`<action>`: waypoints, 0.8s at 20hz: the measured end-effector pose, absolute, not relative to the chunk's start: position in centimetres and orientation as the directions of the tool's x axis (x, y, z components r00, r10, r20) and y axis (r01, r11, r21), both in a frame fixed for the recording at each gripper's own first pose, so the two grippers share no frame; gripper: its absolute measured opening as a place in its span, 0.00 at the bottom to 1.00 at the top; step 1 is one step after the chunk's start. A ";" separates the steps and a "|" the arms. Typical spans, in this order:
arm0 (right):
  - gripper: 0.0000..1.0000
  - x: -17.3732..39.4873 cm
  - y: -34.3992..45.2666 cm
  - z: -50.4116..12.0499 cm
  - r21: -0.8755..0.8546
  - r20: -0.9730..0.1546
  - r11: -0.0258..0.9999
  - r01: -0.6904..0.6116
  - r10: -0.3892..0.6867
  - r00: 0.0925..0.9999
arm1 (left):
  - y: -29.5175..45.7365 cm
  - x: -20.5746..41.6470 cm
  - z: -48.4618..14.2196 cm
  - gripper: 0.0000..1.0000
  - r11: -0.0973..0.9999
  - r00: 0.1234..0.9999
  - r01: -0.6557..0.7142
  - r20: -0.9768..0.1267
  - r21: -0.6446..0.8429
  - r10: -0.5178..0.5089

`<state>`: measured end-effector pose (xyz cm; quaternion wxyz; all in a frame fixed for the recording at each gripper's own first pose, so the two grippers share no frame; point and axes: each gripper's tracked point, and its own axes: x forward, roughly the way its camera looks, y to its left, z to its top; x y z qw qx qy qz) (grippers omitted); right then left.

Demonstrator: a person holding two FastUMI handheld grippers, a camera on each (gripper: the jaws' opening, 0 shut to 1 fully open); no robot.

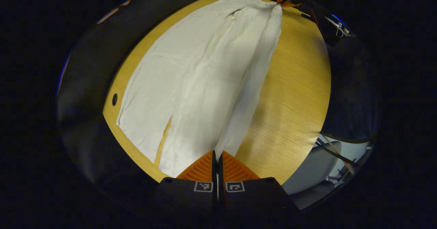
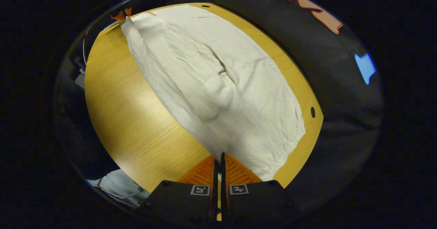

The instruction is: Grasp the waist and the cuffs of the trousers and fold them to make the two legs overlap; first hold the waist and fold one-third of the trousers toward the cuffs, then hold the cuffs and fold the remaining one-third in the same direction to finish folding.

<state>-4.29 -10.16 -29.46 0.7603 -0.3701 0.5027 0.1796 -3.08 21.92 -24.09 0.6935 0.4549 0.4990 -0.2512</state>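
Left gripper (image 1: 217, 153) pinches trousers (image 1: 191, 85) cuff — right gripper (image 2: 218, 155) the waist

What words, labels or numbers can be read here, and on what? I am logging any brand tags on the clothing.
None can be read on the task's things.
trousers: plain cloth, no tag or print visible.
table: bare wood grain, no writing.
left gripper and right gripper: each body carries two square coded markers, patterns rather than words.
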 end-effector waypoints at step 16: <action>0.06 17.5 -10.6 -21.0 -0.394 -0.653 0.897 -0.201 -0.120 0.748 | 14.6 25.3 -17.6 0.00 0.622 0.717 0.449 -0.674 0.641 0.178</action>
